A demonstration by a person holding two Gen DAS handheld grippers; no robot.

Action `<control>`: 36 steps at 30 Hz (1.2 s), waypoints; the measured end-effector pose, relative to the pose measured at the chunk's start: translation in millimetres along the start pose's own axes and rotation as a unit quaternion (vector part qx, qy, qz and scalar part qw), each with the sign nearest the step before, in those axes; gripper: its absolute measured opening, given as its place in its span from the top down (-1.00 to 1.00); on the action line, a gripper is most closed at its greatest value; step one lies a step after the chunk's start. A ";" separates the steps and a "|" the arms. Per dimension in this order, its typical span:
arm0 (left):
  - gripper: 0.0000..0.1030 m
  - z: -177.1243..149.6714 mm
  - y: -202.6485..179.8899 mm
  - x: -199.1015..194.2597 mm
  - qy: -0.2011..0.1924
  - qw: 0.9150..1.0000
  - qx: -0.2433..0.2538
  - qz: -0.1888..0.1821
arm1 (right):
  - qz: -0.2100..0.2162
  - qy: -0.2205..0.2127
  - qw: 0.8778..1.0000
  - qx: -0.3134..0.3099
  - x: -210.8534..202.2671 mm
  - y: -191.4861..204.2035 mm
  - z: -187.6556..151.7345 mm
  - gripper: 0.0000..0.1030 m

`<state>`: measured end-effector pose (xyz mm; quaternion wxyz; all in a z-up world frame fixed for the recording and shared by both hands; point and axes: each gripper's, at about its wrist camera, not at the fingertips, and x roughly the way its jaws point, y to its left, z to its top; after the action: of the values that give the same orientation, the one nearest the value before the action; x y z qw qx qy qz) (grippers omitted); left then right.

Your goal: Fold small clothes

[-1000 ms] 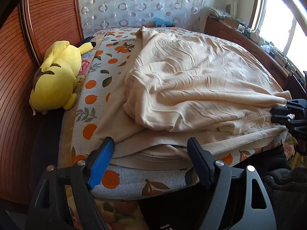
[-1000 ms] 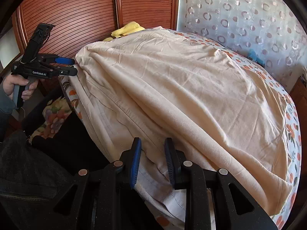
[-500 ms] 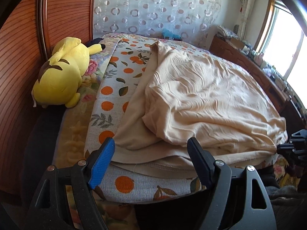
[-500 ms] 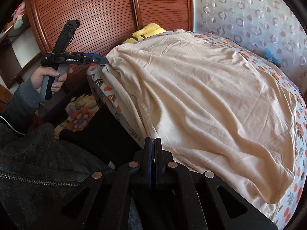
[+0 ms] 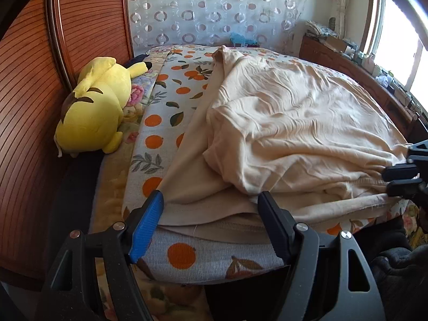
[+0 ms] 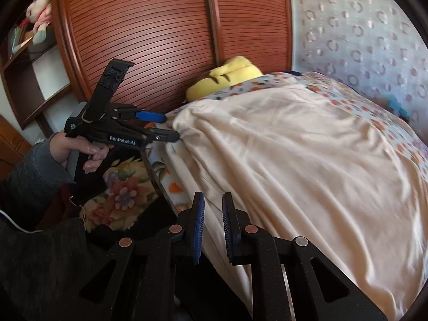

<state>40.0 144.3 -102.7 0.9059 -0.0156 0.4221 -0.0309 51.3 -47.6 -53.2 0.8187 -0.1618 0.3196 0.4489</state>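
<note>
Left hand-held gripper [image 6: 171, 127] angled down, seemingly touching garment [image 6: 294, 160].

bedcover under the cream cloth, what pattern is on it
Oranges and green leaves on a pale bedcover, clearest in the left wrist view.

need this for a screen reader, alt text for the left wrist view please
A cream garment lies half folded on a bed with an orange-print cover; the open left gripper reaches toward its near hem. The right gripper sits at the garment's right edge, and a yellow plush toy lies on the left.
</note>
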 end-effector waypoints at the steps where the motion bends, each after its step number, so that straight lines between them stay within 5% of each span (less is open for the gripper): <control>1: -0.45 -1.0 1.3 -1.0 0.000 1.000 -0.002 -0.002 | 0.003 0.006 1.000 -0.005 11.2 2.2 2.5 0.73; 11: -0.45 -0.6 6.6 -4.3 -0.005 1.000 -0.015 -0.019 | -0.020 0.034 0.999 -0.012 63.0 7.8 9.7 0.74; 13: -0.45 -0.7 7.4 -3.0 -0.004 1.000 -0.017 -0.018 | -0.015 0.034 0.999 -0.012 64.4 8.2 9.3 0.97; 16: -0.45 0.0 7.1 -2.0 -0.006 1.000 -0.018 -0.016 | 0.022 0.031 0.999 0.000 56.5 6.1 11.2 1.00; 24: -0.44 0.2 5.8 -1.8 -0.008 1.000 -0.013 -0.013 | 0.032 0.017 0.999 -0.003 41.8 11.8 13.5 1.00; 27: -0.41 0.5 4.8 -1.4 -0.008 1.000 -0.011 -0.009 | 0.013 0.011 1.000 0.006 37.1 6.1 15.8 0.81; 30: -0.23 1.2 3.5 -1.3 -0.009 1.000 -0.005 0.000 | 0.003 -0.002 1.000 0.021 28.7 -2.6 16.0 0.72; 36: 0.80 2.4 -4.9 -1.4 0.004 1.000 0.009 -0.012 | -0.029 -0.027 0.997 0.064 4.7 -33.3 9.8 0.66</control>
<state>40.7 139.5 -99.8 0.9039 -0.0123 0.4251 -0.0459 84.8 -57.4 -49.8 0.8484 -0.1056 0.3205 0.4078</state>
